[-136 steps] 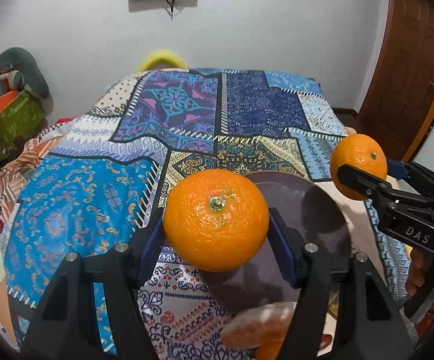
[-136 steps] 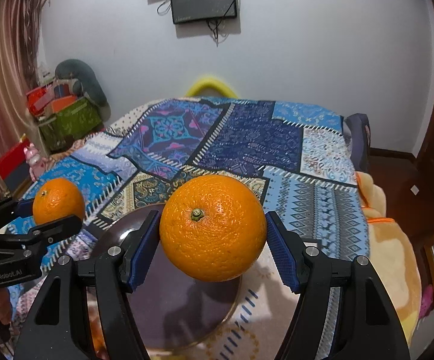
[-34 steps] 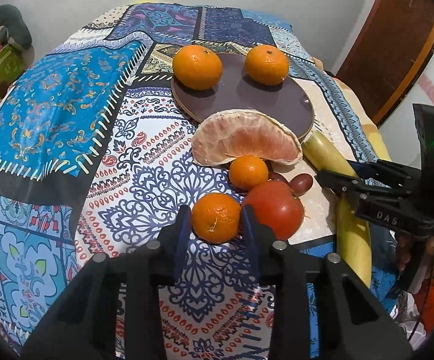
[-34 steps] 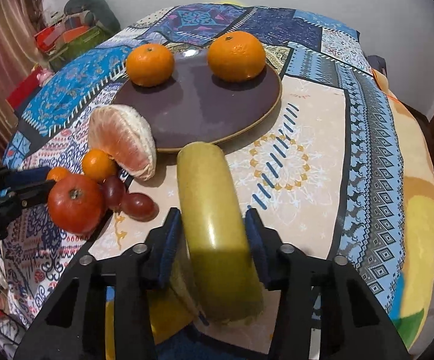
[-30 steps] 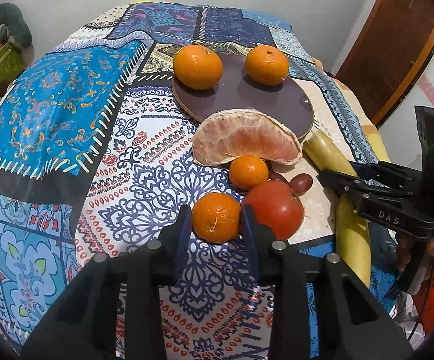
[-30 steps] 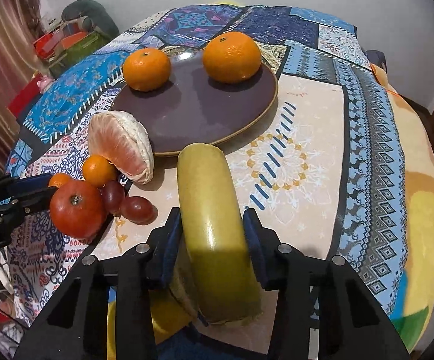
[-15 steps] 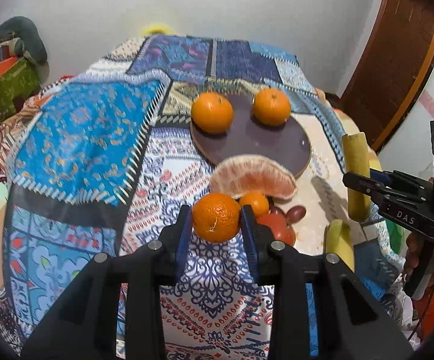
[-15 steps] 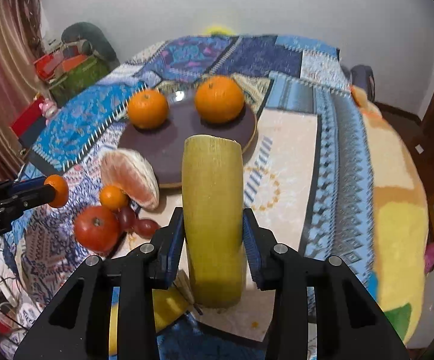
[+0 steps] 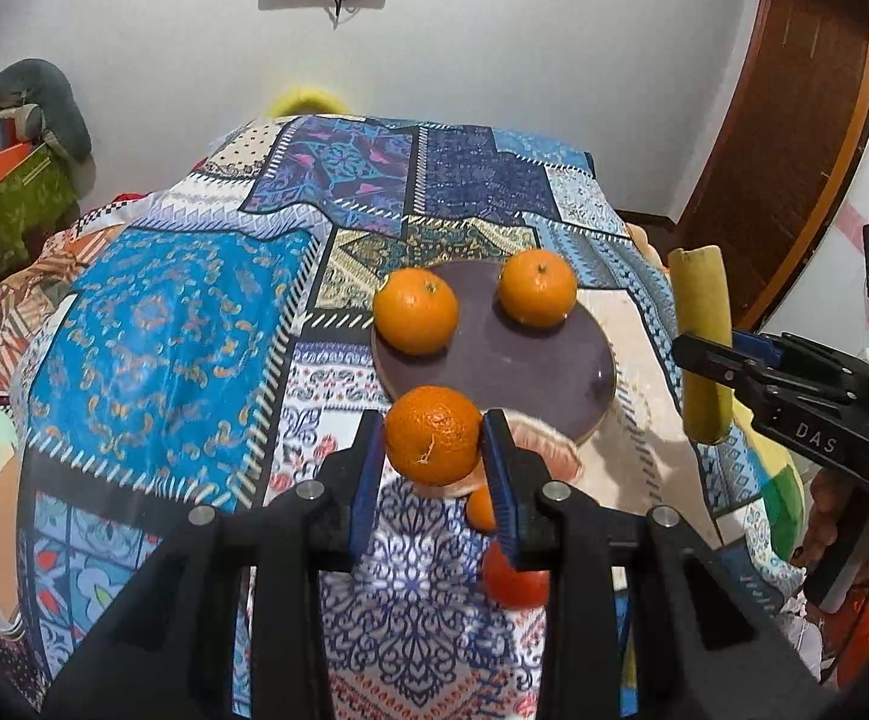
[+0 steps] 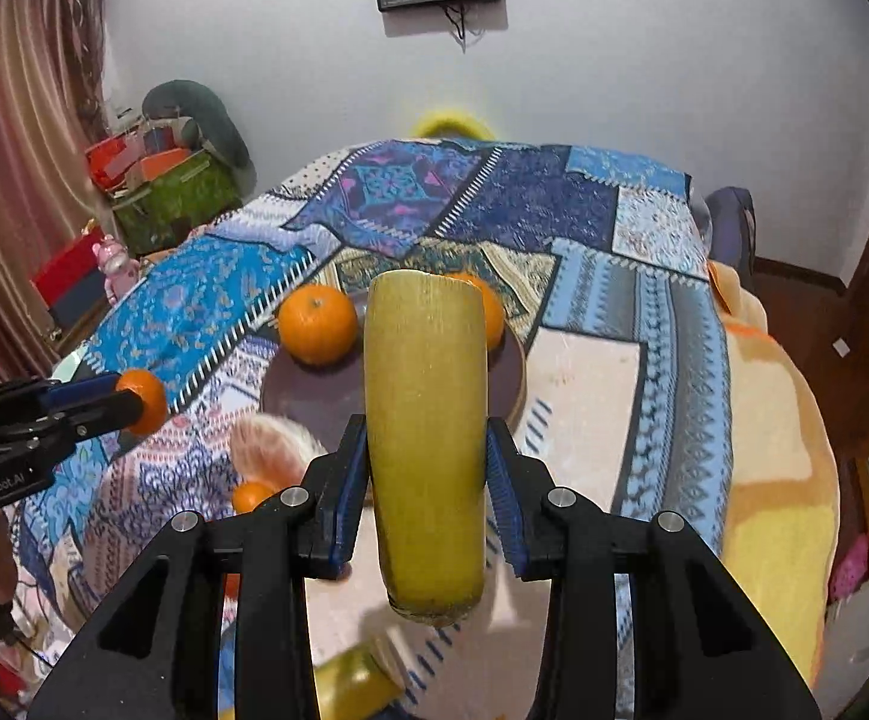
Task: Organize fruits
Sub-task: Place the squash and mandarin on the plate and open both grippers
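Note:
My left gripper (image 9: 434, 447) is shut on a small orange (image 9: 432, 443) and holds it above the patterned cloth, just in front of the round brown plate (image 9: 524, 372). Two large oranges (image 9: 415, 310) (image 9: 538, 287) sit on the plate's far side. My right gripper (image 10: 426, 468) is shut on a yellow cut fruit piece (image 10: 425, 420), held upright in the air right of the plate; it also shows in the left wrist view (image 9: 700, 336). The left gripper with its orange (image 10: 143, 400) shows at the left of the right wrist view.
A peeled pomelo segment (image 9: 545, 441), a small orange (image 9: 481, 510) and a red tomato (image 9: 515, 582) lie on the cloth below my left gripper. Another yellow piece (image 10: 353, 684) lies near the front edge. Boxes and cushions (image 10: 164, 180) stand at the far left.
Both grippers have risen from the cloth. The left one lifted the small orange away from the tomato, and the right one lifted the yellow piece upright. The fruit on the plate has not moved.

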A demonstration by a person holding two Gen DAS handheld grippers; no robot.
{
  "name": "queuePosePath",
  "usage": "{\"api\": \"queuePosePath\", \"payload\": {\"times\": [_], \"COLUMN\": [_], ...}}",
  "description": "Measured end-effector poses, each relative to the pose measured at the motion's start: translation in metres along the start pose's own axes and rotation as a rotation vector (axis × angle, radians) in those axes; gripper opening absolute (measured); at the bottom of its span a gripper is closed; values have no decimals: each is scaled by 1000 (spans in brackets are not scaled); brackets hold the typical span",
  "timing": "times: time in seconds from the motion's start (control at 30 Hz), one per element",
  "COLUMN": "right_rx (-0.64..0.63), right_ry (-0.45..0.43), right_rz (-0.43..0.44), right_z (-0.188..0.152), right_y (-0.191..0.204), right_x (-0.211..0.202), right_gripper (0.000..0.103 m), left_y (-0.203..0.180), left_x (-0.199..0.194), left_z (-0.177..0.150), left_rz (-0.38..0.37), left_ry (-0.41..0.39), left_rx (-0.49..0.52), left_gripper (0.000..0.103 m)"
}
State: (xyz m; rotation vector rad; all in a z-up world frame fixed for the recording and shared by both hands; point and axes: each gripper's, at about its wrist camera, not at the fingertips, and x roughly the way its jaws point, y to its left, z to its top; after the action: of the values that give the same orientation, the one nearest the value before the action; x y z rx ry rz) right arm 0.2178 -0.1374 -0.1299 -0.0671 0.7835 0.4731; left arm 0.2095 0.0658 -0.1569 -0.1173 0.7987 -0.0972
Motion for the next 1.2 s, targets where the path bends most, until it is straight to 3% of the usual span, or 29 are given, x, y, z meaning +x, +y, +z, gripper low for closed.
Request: {"api": "queuePosePath", "payload": {"times": [0.43, 0.83, 1.2], "right_rx": [-40, -45, -72], "right_ry": [7, 101, 173], "right_rz": [41, 65, 68], "right_z": [21, 25, 28], "right_y": [15, 19, 23], "right_x": [38, 97, 123], "right_gripper": [34, 34, 34], "left_y": [-1, 9, 17], "left_x": [44, 91, 109], "left_z": [24, 31, 32], "left_rz": [-13, -19, -45], "left_ry": [25, 88, 115], "left_rx": [12, 7, -21], "left_gripper": [33, 33, 33]}}
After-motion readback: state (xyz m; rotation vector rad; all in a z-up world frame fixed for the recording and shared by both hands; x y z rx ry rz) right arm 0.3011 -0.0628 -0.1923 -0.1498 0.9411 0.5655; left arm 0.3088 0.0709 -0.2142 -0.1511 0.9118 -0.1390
